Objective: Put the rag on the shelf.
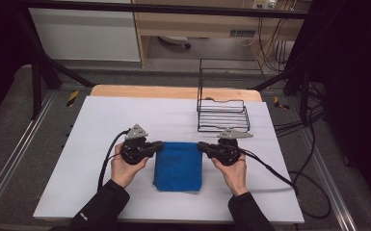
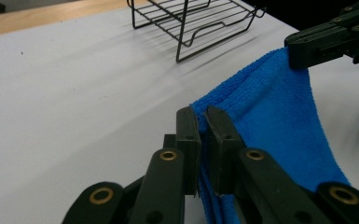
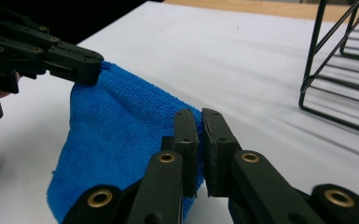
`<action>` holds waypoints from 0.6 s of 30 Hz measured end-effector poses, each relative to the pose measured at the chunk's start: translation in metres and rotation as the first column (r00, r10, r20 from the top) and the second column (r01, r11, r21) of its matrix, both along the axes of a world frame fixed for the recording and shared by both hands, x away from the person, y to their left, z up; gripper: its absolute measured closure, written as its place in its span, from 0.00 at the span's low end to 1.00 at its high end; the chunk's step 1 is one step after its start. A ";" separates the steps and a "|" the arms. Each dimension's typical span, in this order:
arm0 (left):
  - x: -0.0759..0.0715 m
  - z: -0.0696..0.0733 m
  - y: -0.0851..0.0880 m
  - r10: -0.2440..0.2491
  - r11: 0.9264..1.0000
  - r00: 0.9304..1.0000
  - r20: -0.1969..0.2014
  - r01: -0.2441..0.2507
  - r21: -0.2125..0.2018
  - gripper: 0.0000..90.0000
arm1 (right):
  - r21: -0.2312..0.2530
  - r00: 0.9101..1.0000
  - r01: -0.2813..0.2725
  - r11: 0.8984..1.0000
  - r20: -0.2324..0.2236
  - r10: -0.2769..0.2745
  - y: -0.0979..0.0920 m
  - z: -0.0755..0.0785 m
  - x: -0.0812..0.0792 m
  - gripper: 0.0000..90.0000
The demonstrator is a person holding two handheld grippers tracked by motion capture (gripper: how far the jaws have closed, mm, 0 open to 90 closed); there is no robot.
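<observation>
The left gripper (image 2: 203,135) rises from the bottom edge, its two black fingers (image 2: 188,140) pressed together on a corner of the blue cloth (image 2: 279,121). The cloth's folded edge runs from that corner up and to the right, taut, to the right gripper (image 2: 303,51), whose dark fingers (image 2: 317,46) come in from the upper right and pinch the far corner. Below that edge the cloth hangs down in a soft sheet toward the lower right. Under it lies the white bench (image 2: 74,102). At the top, well apart from the cloth, stands a black wire rack (image 2: 191,18). A wooden strip (image 2: 42,18) borders the bench at upper left.
</observation>
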State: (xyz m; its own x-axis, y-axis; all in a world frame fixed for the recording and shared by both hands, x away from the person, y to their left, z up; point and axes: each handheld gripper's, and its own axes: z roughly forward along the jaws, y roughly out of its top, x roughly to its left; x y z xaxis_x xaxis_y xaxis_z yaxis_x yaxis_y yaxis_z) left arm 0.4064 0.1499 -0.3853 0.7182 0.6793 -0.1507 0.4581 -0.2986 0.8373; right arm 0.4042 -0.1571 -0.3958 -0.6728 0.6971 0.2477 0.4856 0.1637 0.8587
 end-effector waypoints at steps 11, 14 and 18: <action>-0.013 0.016 -0.002 0.006 1.000 0.998 0.058 -0.004 -0.022 0.93 | 0.004 0.997 -0.011 1.000 0.080 0.010 -0.003 0.020 -0.008 0.95; -0.017 0.021 -0.002 0.007 0.999 0.997 0.074 -0.004 -0.036 0.93 | 0.004 0.995 -0.012 1.000 0.098 0.012 -0.005 0.026 -0.011 0.95; -0.022 0.028 -0.004 0.011 0.999 0.995 0.096 -0.006 -0.050 0.93 | -0.002 0.991 -0.010 1.000 0.132 0.010 -0.006 0.034 -0.014 0.96</action>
